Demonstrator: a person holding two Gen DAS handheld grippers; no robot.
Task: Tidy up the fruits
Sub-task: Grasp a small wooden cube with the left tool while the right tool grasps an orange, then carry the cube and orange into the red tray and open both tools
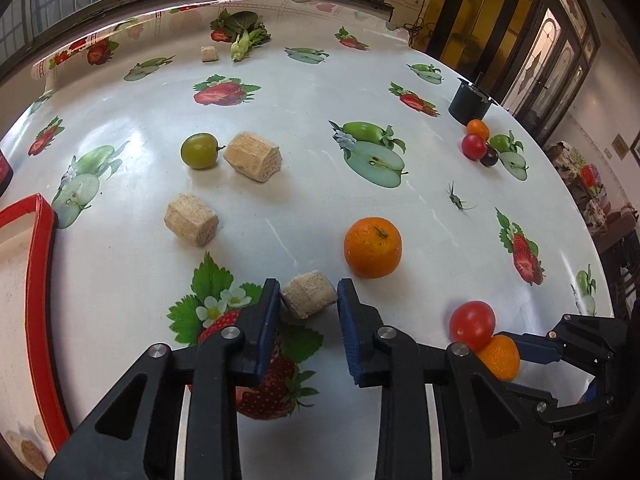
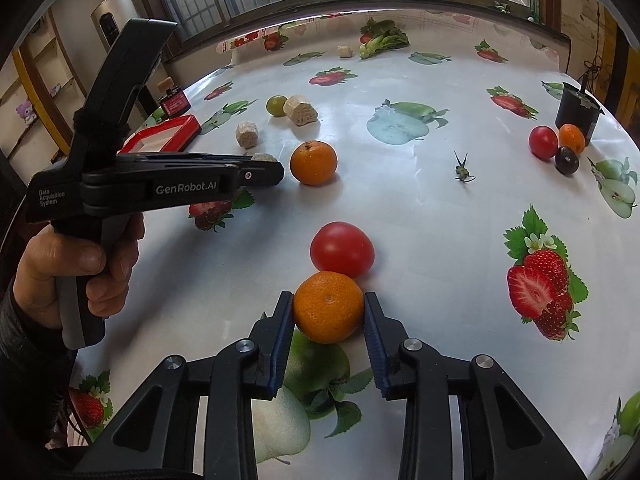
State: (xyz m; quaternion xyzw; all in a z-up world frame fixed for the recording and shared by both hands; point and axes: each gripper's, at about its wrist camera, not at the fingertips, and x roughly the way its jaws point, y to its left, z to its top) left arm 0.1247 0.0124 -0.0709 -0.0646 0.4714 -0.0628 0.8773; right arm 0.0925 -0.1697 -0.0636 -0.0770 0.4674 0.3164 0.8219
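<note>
Orange mandarin (image 2: 329, 306) pinched between the right gripper (image 2: 329, 312) fingers (image 2: 282, 322).

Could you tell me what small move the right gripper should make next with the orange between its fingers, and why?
Probably a short straight lift. The right gripper has its pads against both sides of the small orange, which still sits on the table touching the red tomato just beyond it. Rising first, rather than dragging, should keep the tomato from rolling.
</note>
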